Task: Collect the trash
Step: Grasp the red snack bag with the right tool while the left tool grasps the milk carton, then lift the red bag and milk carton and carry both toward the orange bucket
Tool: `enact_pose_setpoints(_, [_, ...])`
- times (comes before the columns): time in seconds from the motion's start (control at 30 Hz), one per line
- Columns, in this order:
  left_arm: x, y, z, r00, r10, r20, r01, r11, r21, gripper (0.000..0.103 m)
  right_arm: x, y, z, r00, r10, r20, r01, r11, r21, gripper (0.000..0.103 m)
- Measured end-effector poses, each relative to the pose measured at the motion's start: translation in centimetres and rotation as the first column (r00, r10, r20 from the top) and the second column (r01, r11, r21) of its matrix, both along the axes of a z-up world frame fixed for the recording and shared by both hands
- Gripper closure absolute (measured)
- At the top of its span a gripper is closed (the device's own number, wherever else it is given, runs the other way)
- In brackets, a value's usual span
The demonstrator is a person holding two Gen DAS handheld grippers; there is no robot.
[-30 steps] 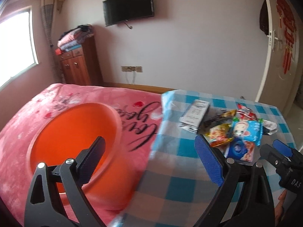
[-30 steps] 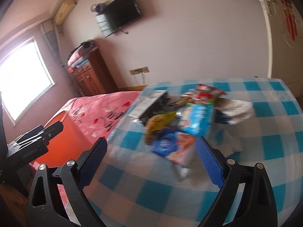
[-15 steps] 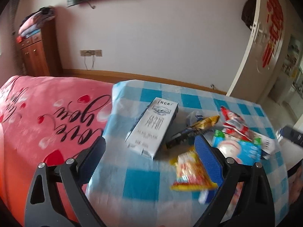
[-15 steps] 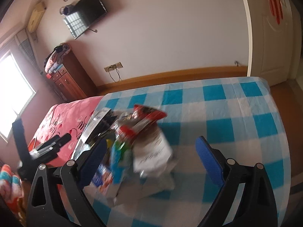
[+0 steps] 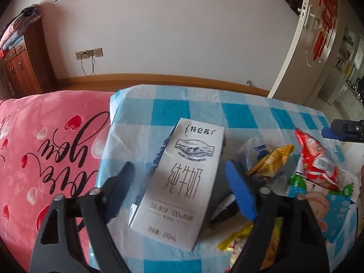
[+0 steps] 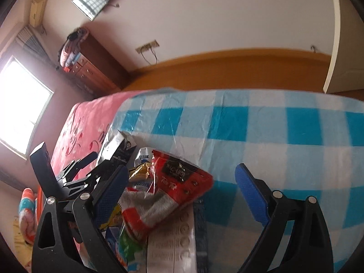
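The white rectangular milk carton (image 5: pixel 182 177) lies flat on the blue-and-white checked cloth (image 5: pixel 204 113), between the left gripper (image 5: pixel 179 188) pads, which have just been closing but aren't touching it. Just beside it, the crinkly red snack wrapper (image 6: pixel 177 186) sits inside the spread right gripper (image 6: pixel 182 188).

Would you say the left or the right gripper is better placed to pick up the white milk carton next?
Left. The left gripper already straddles the milk carton, its jaws just closing in with the pads not yet pressing. The right gripper hangs open over the red snack wrapper, further along the checked cloth.
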State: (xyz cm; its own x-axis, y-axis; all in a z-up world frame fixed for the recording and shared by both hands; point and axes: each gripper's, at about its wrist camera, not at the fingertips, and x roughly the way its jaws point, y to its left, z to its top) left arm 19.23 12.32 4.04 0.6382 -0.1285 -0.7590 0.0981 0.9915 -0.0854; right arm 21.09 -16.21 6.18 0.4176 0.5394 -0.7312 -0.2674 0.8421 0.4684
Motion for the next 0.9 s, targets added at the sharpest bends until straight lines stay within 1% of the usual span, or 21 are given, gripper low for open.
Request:
enact_pose_setpoints(0.07, [0.5,0.0,-0.6,1.000,-0.009,-0.020,0.009,1.000,-0.004,0.033,0.6,1.0,-0.6,1.000,0.025,-0.014,-0.025,1.000,-0.016,0.010])
enact_pose_setpoints(0.1, [0.6,-0.1,-0.8,1.000,-0.009,-0.022,0.009,1.000,-0.003,0.033,0.8,1.4,-0.9,0.999,0.034,-0.020,-0.034,0.999,-0.030,0.012])
enact_pose_setpoints(0.13, [0.7,-0.1,-0.9,1.000,-0.007,-0.025,0.007,1.000,-0.001,0.034,0.9,1.9,-1.4,0.999,0.042,-0.027,-0.043,0.997,-0.058,0.016])
enact_pose_setpoints(0.17, [0.7,-0.2,-0.9,1.000,-0.005,-0.025,0.005,1.000,0.002,0.034,1.0,2.3,-1.8,0.998,0.047,-0.036,-0.050,0.995,-0.083,0.025])
enact_pose_setpoints(0.2, [0.7,-0.2,-0.9,1.000,-0.005,-0.025,0.005,1.000,0.006,0.035,1.2,2.3,-2.0,0.998,0.051,-0.040,-0.054,0.995,-0.081,0.028])
enact_pose_setpoints(0.23, [0.6,-0.5,-0.9,1.000,-0.016,-0.027,0.016,1.000,0.004,0.035,0.8,2.4,-2.0,0.998,0.057,-0.036,-0.059,0.996,-0.061,0.032])
enact_pose_setpoints(0.27, [0.3,-0.8,-1.0,0.999,-0.027,-0.027,0.027,1.000,0.002,0.035,0.5,2.5,-1.9,0.998,0.064,-0.027,-0.065,0.997,-0.052,0.033])
enact_pose_setpoints(0.4, [-1.0,-2.3,-0.9,0.997,-0.070,-0.024,0.071,0.997,0.013,0.036,-1.0,3.3,-1.7,0.995,0.099,0.012,-0.098,0.993,-0.066,0.034])
enact_pose_setpoints(0.47, [-1.9,-3.0,-0.9,0.997,-0.075,-0.025,0.076,0.997,0.020,0.036,-2.1,3.8,-1.7,0.992,0.126,0.028,-0.123,0.990,-0.071,0.035])
enact_pose_setpoints(0.57, [-3.3,-3.6,-0.9,0.996,-0.086,-0.027,0.087,0.996,0.002,0.036,-3.8,4.1,-1.8,0.988,0.147,0.037,-0.144,0.987,-0.068,0.035])
enact_pose_setpoints(0.73, [-6.6,-4.8,-1.0,0.994,-0.107,-0.025,0.108,0.994,0.000,0.037,-6.6,4.0,-2.2,0.986,0.158,0.048,-0.156,0.987,-0.048,0.035])
enact_pose_setpoints(0.83, [-8.8,-5.4,-1.1,0.994,-0.112,-0.019,0.112,0.994,0.007,0.037,-8.8,3.9,-2.2,0.986,0.152,0.065,-0.148,0.987,-0.063,0.036])
enact_pose_setpoints(0.9, [-10.0,-5.4,-1.2,0.994,-0.107,-0.018,0.107,0.994,-0.006,0.037,-10.2,3.9,-2.3,0.987,0.140,0.074,-0.135,0.988,-0.072,0.036])
